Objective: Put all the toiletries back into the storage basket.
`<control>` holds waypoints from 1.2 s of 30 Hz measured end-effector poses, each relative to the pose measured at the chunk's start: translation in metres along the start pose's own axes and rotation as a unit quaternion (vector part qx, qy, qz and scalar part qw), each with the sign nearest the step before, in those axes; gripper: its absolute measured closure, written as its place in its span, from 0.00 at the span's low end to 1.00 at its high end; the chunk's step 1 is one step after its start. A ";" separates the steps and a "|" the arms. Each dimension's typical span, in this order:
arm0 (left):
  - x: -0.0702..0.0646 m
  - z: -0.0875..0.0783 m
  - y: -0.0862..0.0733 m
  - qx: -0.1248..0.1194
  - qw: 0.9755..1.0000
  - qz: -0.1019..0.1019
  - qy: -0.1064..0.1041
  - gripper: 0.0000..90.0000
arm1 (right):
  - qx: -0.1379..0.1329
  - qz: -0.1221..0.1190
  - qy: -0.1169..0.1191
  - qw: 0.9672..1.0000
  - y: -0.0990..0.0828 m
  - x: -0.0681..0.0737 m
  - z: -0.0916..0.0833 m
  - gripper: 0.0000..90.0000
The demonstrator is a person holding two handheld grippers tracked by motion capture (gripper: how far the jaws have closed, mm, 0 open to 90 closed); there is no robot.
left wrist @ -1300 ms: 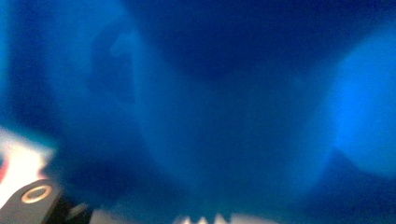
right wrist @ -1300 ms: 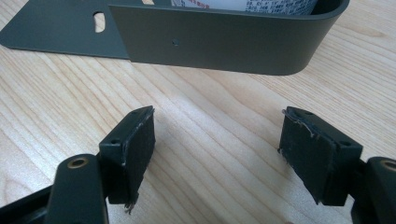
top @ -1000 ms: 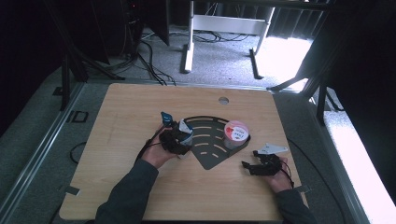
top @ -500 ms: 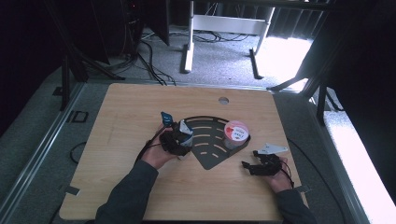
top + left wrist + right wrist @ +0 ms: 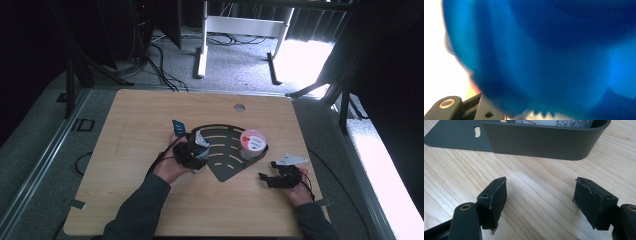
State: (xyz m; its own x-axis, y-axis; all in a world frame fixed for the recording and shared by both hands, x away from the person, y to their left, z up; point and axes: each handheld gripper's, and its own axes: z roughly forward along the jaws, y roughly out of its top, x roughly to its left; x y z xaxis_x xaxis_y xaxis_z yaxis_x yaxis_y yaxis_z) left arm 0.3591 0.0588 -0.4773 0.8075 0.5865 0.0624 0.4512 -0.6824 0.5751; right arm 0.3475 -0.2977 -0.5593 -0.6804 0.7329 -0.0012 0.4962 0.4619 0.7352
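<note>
Blue object (image 5: pixel 549 50) sits in your left gripper (image 5: pixel 192 150), jaws clamped on it, beside dark rack (image 5: pixel 225 167). Your right gripper (image 5: pixel 540 202) rests open-jawed over wooden table (image 5: pixel 536 185).

Bench (image 5: pixel 529 195): pale wood, visible grain, smooth with a slight satin sheen.
Fan-shaped rack (image 5: pixel 541 142): dark grey sheet metal, matt painted, smooth, with a bent upright rim and punched slots.
Right gripper (image 5: pixel 540 202): black matt plastic body; fingers (image 5: pixel 495 200) faced with black rubbery pads, rough and frayed at the edges.
Blue thing (image 5: pixel 544 55) against the left gripper's camera: glossy, blurred, material cannot be told.
Tub (image 5: pixel 253 140): printed, glossy label.
</note>
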 end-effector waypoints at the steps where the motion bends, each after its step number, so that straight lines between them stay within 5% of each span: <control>1: -0.001 0.000 0.000 -0.001 1.000 0.001 -0.001 0.61 | 0.000 0.000 0.000 1.000 0.000 0.000 0.000 0.29; 36: -0.014 -0.006 0.025 -0.032 0.999 0.021 -0.028 0.61 | -0.001 -0.002 0.000 1.000 0.000 0.000 0.000 0.29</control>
State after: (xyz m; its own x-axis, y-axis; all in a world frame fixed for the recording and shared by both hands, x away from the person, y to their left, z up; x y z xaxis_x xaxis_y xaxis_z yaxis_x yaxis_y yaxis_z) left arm 0.3573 0.0363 -0.4590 0.8462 0.5312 0.0434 0.3920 -0.6756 0.6244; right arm 0.3478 -0.2978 -0.5594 -0.6824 0.7310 -0.0034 0.4929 0.4635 0.7363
